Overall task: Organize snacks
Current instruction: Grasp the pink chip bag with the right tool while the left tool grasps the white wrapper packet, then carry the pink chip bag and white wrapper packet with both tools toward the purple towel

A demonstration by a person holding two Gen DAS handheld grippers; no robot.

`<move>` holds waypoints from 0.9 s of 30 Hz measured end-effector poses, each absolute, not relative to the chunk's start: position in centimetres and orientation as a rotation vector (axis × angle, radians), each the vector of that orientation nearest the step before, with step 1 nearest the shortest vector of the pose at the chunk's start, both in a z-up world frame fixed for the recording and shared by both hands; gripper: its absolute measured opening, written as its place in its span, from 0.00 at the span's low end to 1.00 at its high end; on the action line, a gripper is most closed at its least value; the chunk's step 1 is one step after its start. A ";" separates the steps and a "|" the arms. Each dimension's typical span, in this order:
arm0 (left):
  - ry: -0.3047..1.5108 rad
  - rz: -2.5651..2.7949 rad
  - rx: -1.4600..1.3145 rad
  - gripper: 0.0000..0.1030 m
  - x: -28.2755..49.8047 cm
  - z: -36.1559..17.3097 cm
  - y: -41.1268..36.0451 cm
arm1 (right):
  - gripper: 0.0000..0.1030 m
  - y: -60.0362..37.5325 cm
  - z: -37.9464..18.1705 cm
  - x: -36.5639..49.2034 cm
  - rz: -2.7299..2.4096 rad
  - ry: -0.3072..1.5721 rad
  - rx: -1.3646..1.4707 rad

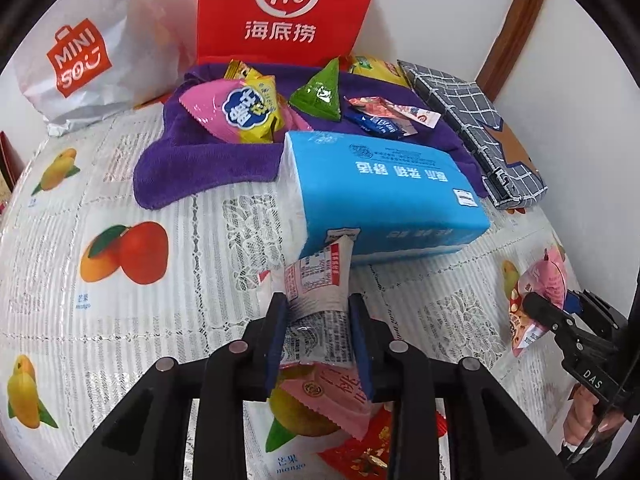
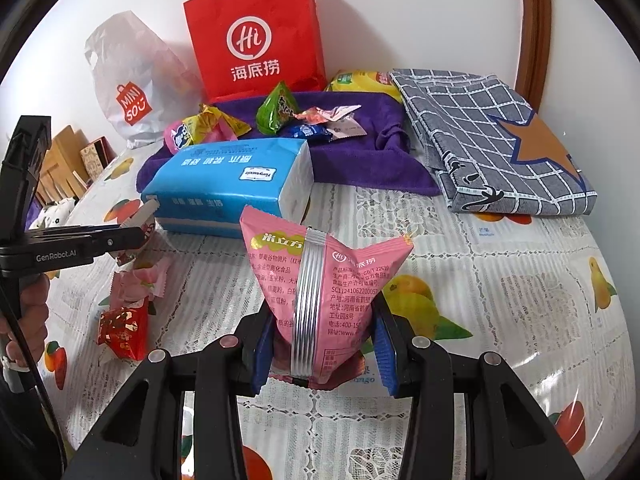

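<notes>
Surface under a mango-print lace-pattern cover [image 2: 500,292], purple towel [image 2: 352,168] at the back (small snacks heaped on it), blue tissue pack [image 2: 224,184] overlapping its front edge, folded grey checked cloth [image 2: 500,140] right, red Haidilao bag [image 2: 256,32], white Miniso bag [image 2: 132,88], red packet [image 2: 120,330] and pink wrapper [image 2: 138,284] left.

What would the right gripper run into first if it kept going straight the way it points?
Probably the blue tissue pack, straight ahead of the right gripper and the pink snack packet it holds. Depth is hard to judge.
</notes>
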State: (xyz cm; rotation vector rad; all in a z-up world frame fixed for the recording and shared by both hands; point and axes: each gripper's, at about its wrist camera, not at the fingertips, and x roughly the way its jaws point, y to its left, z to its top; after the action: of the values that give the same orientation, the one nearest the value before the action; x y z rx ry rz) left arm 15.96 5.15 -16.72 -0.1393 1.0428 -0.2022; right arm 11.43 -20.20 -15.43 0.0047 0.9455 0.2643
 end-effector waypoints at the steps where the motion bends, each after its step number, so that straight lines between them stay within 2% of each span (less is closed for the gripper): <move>1: 1.042 -0.206 -0.143 0.29 16.0 -16.8 5.2 | 0.42 -20.2 -15.5 11.5 0.265 0.948 0.003; 16: 1.005 -0.215 -0.142 0.15 15.2 -15.1 5.6 | 0.41 -19.7 -14.5 11.2 0.269 0.932 -0.017; 27: 0.967 -0.227 -0.174 0.13 14.2 -13.1 6.7 | 0.40 -19.5 -13.0 10.8 0.270 0.904 -0.015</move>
State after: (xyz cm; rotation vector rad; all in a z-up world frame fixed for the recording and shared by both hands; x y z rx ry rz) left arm 14.17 6.66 -13.13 -0.1740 0.9667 -0.2274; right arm 10.78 -19.45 -12.97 -0.0148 0.9039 0.2701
